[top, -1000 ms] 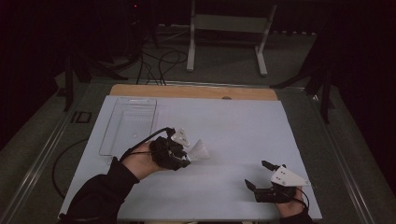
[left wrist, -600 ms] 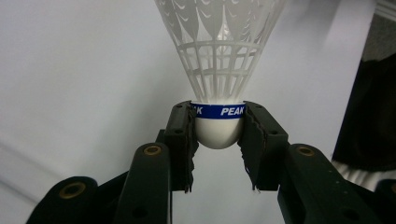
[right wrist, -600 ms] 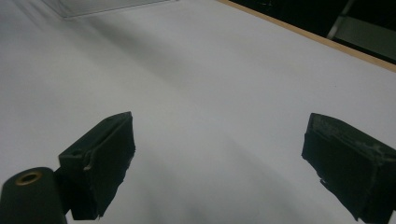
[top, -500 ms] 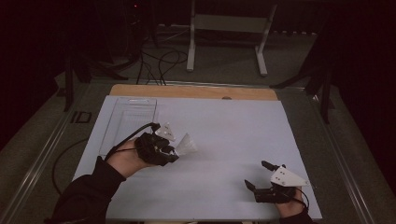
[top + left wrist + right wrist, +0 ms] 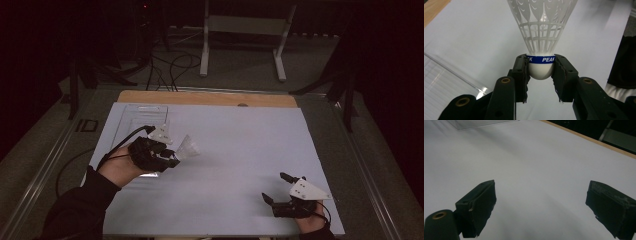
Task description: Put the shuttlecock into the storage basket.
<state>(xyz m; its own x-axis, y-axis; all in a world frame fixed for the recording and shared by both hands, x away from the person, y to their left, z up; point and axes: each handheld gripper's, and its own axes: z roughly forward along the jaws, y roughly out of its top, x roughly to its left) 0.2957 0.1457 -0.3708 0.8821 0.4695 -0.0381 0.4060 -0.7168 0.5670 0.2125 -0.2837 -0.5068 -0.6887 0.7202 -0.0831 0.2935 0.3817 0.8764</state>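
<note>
A white plastic shuttlecock (image 5: 541,37) with a blue band marked PEAK is clamped by its rounded cork between the pads of my left gripper (image 5: 541,72). In the high view that gripper (image 5: 172,157) is held over the table's left side, the shuttlecock (image 5: 187,148) sticking out to its right above the white surface. My right gripper (image 5: 280,187) rests near the table's front right corner, its jaws wide apart. In the right gripper view its pads (image 5: 480,202) frame bare white tabletop.
A clear plastic tray (image 5: 131,120) lies at the table's back left, under and behind my left hand; its edge (image 5: 454,72) shows in the left gripper view. A wooden strip (image 5: 205,98) runs along the table's far edge. Stands and cables sit on the floor beyond.
My left hand has carried the shuttlecock leftward and slightly away from me, toward the clear tray. The right gripper has stayed where it was.
</note>
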